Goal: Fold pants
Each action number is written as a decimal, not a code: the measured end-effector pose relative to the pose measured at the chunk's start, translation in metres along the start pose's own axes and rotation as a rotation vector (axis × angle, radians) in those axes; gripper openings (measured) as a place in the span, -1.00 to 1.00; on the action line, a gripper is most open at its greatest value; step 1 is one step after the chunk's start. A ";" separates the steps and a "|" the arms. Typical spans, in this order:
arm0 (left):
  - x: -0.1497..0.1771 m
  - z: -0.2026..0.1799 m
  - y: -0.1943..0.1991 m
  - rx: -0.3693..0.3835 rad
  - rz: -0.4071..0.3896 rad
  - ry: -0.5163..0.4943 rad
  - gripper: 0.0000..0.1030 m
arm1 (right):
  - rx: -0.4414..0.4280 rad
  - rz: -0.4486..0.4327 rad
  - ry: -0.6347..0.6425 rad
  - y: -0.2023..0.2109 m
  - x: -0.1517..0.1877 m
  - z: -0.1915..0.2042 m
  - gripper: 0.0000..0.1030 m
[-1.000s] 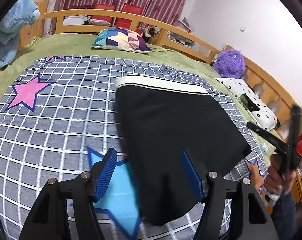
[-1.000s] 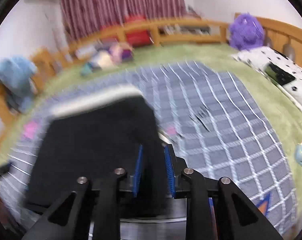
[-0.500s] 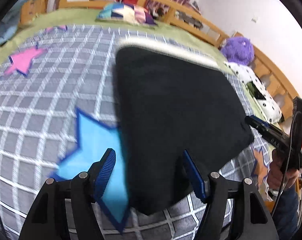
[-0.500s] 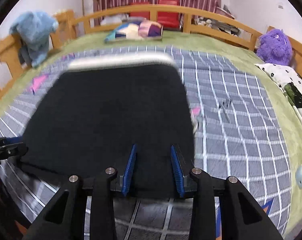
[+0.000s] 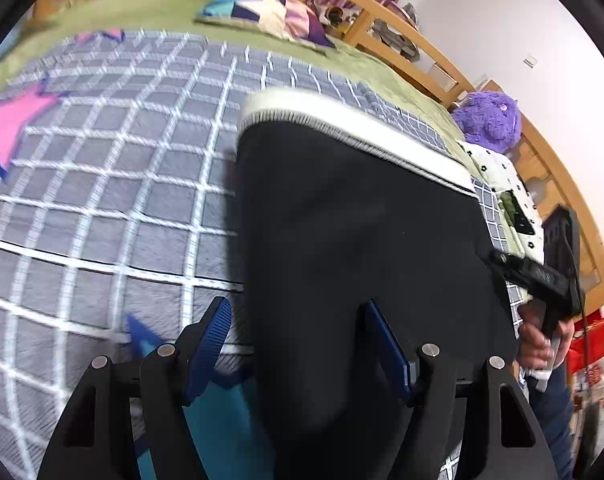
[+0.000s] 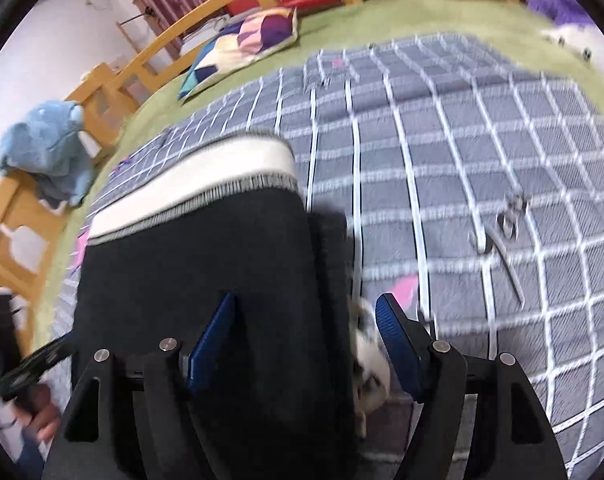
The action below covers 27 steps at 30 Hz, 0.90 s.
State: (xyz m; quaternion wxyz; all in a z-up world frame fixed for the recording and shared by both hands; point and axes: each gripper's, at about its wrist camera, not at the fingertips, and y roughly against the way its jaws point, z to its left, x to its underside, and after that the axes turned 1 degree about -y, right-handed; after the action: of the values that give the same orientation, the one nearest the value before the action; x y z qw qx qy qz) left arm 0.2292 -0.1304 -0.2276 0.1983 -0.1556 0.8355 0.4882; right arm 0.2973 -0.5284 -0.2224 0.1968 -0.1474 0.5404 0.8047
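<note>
While both grippers are spread open, left gripper [image 5: 297, 344] and right gripper [image 6: 308, 340] straddling near corners, black pants [image 5: 354, 240] are laid on checked blanket [image 5: 121, 184]; layers may be missed or bunched.

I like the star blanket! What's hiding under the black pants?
The pants lie on the checked blanket. A blue star pokes out at their near edge; the rest of it, and any blanket pattern beneath, is covered.
</note>
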 end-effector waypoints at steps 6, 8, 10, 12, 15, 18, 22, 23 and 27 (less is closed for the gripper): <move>0.002 0.017 -0.025 0.124 -0.004 0.081 0.30 | -0.114 0.056 -0.018 -0.008 0.025 -0.006 0.37; -0.003 0.013 -0.030 0.129 0.010 0.077 0.11 | -0.166 0.063 -0.011 -0.018 0.027 -0.004 0.40; -0.007 0.013 -0.031 0.123 0.028 0.086 -0.23 | -0.204 0.070 -0.035 -0.026 0.027 -0.003 0.29; -0.010 0.017 -0.023 0.161 0.018 0.095 -0.50 | -0.188 0.054 -0.020 -0.023 0.028 0.002 0.13; -0.022 0.022 -0.004 0.239 0.009 0.097 -0.59 | -0.164 0.008 -0.045 -0.004 0.030 0.013 -0.14; -0.037 0.015 0.029 0.205 -0.044 0.034 -0.61 | -0.143 -0.034 -0.038 0.015 0.031 0.034 -0.28; -0.051 0.046 0.077 0.177 -0.093 0.048 -0.61 | -0.179 -0.066 -0.029 0.020 0.042 0.085 -0.37; -0.053 0.056 0.088 0.164 -0.105 0.055 -0.61 | -0.201 -0.073 -0.035 0.020 0.045 0.095 -0.46; -0.048 0.108 0.123 0.030 -0.123 0.060 -0.60 | -0.285 -0.046 -0.015 -0.011 0.052 0.164 -0.47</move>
State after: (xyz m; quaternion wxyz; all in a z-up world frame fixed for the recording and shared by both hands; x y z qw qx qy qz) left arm 0.2348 0.0258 -0.1593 0.2052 -0.2179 0.8373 0.4576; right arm 0.2529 -0.3650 -0.1934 0.1964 -0.1801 0.4157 0.8696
